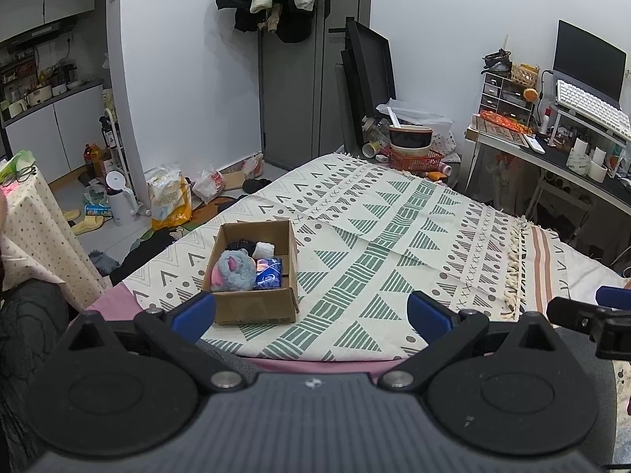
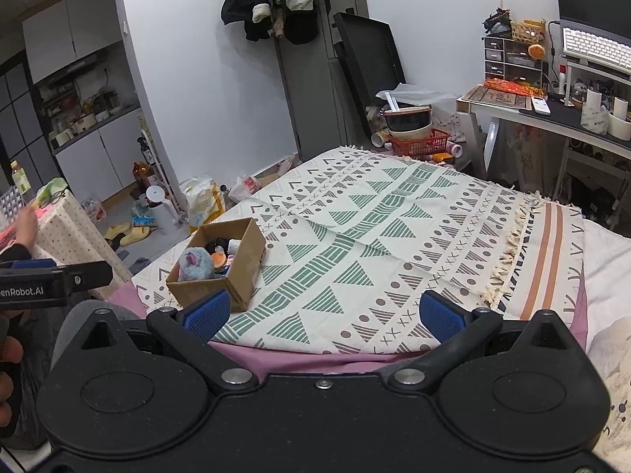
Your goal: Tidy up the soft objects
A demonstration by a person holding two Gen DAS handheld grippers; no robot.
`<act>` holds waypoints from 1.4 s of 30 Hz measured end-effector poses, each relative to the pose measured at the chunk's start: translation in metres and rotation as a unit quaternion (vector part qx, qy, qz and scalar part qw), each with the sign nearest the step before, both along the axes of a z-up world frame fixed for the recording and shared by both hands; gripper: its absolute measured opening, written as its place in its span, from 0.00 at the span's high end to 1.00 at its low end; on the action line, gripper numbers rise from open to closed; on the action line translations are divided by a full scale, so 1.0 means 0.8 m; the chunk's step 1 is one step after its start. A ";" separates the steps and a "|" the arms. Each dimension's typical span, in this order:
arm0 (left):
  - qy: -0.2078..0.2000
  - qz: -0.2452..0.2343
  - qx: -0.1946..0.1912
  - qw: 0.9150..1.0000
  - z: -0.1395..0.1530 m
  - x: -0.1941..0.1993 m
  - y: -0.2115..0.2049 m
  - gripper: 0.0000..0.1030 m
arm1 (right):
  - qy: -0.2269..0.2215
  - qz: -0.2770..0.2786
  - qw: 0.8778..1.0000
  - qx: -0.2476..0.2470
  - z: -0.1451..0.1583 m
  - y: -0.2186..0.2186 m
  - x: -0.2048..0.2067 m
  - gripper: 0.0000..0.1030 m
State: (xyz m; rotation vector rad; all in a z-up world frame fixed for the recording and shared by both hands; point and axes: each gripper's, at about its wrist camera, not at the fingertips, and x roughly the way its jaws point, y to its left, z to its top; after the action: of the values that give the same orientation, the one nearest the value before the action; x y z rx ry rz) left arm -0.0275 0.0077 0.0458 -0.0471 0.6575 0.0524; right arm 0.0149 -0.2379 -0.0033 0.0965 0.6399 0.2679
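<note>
Both the left gripper (image 1: 311,311) and right gripper (image 2: 325,311) gape wide and empty above the patterned bedspread (image 1: 374,236), near the brown cardboard box (image 1: 252,307) (grey plush toy (image 1: 232,272) inside).

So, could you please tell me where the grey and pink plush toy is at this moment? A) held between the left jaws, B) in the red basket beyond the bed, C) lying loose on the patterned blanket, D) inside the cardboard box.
D: the plush toy sits inside the cardboard box with other soft items, while both the left gripper and the right gripper stand open and hold nothing.
</note>
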 end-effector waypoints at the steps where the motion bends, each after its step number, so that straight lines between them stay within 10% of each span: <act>1: 0.000 0.000 0.000 1.000 0.000 0.000 -0.001 0.01 | 0.000 0.001 1.000 0.000 -0.001 0.001 -0.001 0.00; 42: 0.005 0.005 -0.004 1.000 -0.011 0.002 0.007 0.01 | 0.007 -0.010 1.000 0.006 -0.008 -0.007 0.005 0.00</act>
State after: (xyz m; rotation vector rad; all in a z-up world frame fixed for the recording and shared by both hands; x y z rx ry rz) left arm -0.0258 0.0137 0.0372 -0.0585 0.6672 0.0604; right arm 0.0188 -0.2433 -0.0096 0.1161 0.6515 0.2509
